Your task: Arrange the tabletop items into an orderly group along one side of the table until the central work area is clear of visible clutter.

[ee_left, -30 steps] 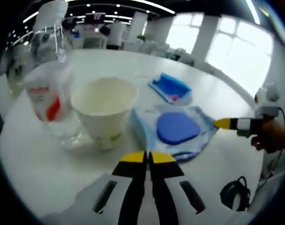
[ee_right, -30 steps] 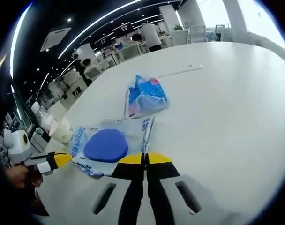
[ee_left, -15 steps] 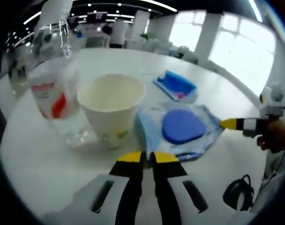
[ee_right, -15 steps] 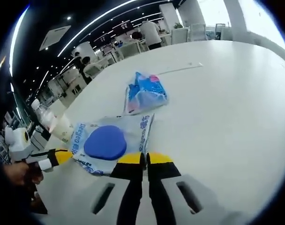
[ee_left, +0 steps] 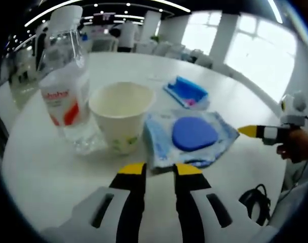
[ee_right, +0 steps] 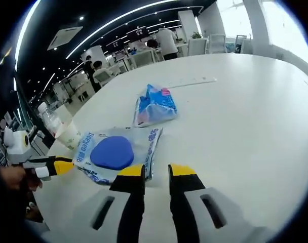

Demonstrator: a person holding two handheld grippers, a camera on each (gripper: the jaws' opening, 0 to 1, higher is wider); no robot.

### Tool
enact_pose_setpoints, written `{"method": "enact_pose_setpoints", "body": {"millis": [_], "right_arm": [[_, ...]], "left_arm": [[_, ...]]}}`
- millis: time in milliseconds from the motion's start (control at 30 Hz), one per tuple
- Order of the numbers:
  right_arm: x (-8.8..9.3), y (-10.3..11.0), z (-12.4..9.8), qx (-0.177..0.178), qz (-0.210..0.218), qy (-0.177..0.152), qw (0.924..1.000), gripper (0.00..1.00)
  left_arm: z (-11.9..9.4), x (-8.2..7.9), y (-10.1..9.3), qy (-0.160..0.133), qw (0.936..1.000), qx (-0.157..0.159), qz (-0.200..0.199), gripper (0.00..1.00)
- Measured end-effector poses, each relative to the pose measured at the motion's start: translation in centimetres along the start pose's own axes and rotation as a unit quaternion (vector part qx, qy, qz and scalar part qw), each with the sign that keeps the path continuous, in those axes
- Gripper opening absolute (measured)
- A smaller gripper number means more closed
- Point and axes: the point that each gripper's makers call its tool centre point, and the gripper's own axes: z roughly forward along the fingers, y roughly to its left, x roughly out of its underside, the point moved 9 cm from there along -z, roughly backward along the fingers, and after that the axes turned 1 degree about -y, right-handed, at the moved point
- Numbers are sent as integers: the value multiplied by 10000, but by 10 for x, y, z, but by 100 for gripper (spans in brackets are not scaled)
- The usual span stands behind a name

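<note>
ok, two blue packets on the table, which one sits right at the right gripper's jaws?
The flat wet-wipe pack with the round blue lid, its edge just ahead of the right gripper. The smaller crumpled blue packet lies farther out on the table.

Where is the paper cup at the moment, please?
In the left gripper view, the paper cup stands left of centre, between the water bottle and the wet-wipes pack.

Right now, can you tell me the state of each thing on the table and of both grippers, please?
Water bottle: upright, capped.
Paper cup: upright, open top, nothing visible inside.
Wipes pack: lying flat, blue lid closed.
Small blue packet: lying on the table, apart from the others.
Left gripper: open, holding nothing.
Right gripper: open, holding nothing.
</note>
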Motion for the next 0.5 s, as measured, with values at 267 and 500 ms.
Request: {"method": "enact_pose_setpoints", "body": {"millis": [267,500], "right_arm": [[-2,11,-18,-202,-150,-185,9995,25],[-6,21,-40,-452,-377,-432,9973,35]], "left_arm": [[-21,-4,-13,-289,9992,131,261,25],[-49,-12,-19,-722,9936,-131,853,33]]}}
